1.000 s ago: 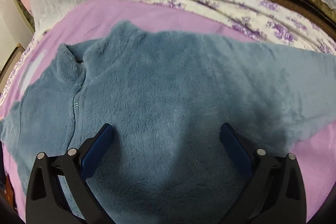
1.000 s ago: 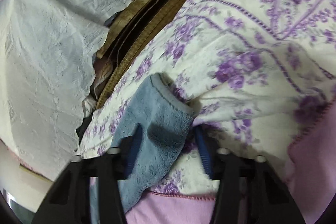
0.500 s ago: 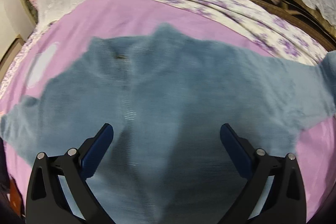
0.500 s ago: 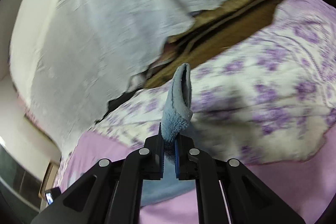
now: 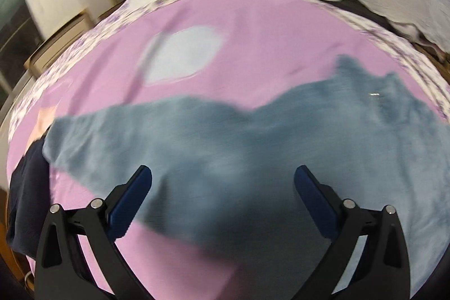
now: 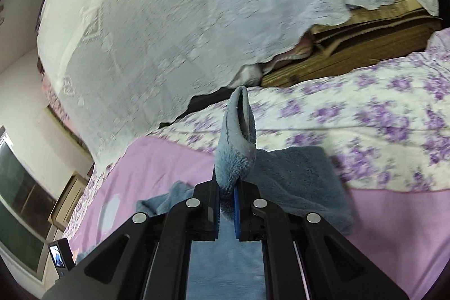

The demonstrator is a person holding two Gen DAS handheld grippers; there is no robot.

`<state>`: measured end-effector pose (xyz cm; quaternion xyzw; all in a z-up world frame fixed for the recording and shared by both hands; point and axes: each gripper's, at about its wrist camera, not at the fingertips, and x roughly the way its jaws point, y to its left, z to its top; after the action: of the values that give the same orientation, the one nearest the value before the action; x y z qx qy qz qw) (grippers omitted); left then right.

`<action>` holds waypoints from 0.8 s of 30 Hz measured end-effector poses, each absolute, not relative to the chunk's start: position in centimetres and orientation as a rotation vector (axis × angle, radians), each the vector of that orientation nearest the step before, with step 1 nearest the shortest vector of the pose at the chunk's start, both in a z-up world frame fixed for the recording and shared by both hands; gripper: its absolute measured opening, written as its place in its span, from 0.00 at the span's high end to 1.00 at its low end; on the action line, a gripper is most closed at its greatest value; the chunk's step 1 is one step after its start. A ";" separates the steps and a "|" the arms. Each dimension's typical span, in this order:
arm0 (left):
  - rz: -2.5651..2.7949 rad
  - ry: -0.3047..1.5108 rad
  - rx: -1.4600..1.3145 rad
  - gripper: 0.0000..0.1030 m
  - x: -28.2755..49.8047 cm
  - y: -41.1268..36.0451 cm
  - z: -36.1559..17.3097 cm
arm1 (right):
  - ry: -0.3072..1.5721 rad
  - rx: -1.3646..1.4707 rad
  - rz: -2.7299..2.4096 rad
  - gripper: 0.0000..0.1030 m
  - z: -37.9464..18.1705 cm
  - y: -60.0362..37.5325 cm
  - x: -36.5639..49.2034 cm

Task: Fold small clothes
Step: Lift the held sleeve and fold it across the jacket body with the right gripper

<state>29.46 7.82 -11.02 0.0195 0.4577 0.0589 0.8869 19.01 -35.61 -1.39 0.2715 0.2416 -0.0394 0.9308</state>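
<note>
Pinching fleece sleeve (image 6: 239, 131), right tool (image 6: 226, 204), left tool (image 5: 222, 182) spread, pink bedsheet (image 5: 253, 47), lace curtain (image 6: 182, 18).

No readable text, labels, brand names, numbers or signs appear on anything in either wrist camera view.

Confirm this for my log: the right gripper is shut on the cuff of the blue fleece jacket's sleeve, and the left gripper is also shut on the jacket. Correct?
Not quite. The left gripper is open, its jaws spread wide above the blue fleece jacket and gripping nothing, as the left wrist view shows. The right gripper is indeed shut on the sleeve cuff.
</note>
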 end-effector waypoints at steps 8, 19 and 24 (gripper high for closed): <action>0.146 0.989 -0.208 0.04 29.0 16.0 -12.6 | 0.533 0.520 -0.012 0.92 -1.4 -29.0 20.7; 0.137 0.928 -0.184 0.04 28.0 14.9 -11.9 | 0.595 0.476 0.078 0.92 -2.7 -20.8 22.8; 0.106 0.860 -0.167 0.04 28.9 12.7 -10.6 | 0.633 0.445 0.120 0.92 -3.8 -17.0 23.6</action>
<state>28.89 12.71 -10.56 -0.0810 0.4161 0.0512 0.9042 23.60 -17.04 -3.78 0.2166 0.3083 0.0584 0.9245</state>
